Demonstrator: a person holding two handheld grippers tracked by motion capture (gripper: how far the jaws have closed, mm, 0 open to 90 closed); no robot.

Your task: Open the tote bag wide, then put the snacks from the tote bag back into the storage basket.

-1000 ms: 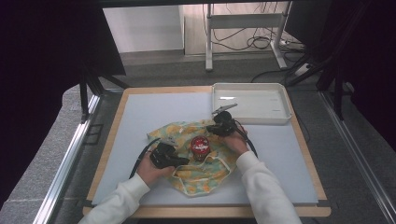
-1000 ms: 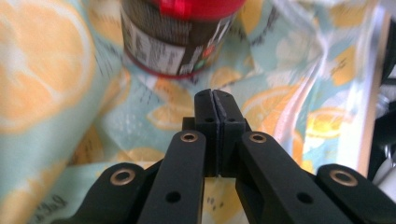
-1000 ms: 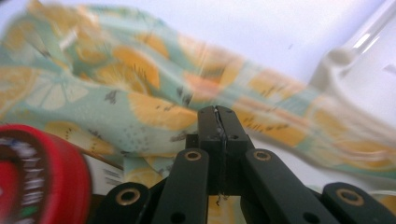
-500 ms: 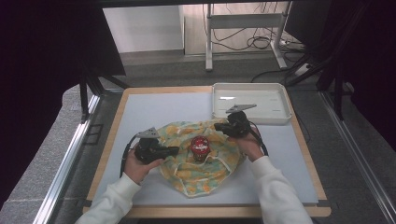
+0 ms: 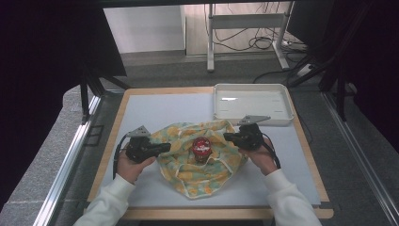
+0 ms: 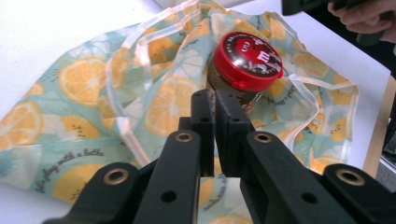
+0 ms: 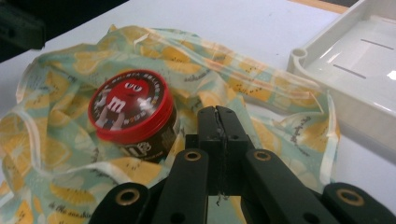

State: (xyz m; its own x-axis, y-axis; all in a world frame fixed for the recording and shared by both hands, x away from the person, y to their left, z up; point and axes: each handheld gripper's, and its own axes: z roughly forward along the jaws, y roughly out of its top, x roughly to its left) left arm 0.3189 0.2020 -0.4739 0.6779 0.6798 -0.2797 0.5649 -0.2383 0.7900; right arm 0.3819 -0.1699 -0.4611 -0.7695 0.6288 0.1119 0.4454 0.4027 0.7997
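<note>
My left tongs (image 6: 214, 100) are almost clenched w/ nothing in them; they've just opened a tiny bit. Right tongs (image 7: 217, 116) clenched, empty. The jar (image 5: 202, 149) stands mid-cloth (image 5: 181, 165), middle of the desk (image 5: 155, 110), maybe ready for wrapping. Tray (image 5: 287, 120) at far right corner.

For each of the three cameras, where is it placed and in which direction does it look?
High view: above the person's side, facing forward and down on the table; both forearms, left gripper and right gripper show.
Left gripper view: rides the left gripper, looking along its fingers at the red-lidded jar; the person's other hand shows top right.
Right gripper view: rides the right gripper, facing the jar and white tray.
All share the jar on the lemon-print cloth.
</note>
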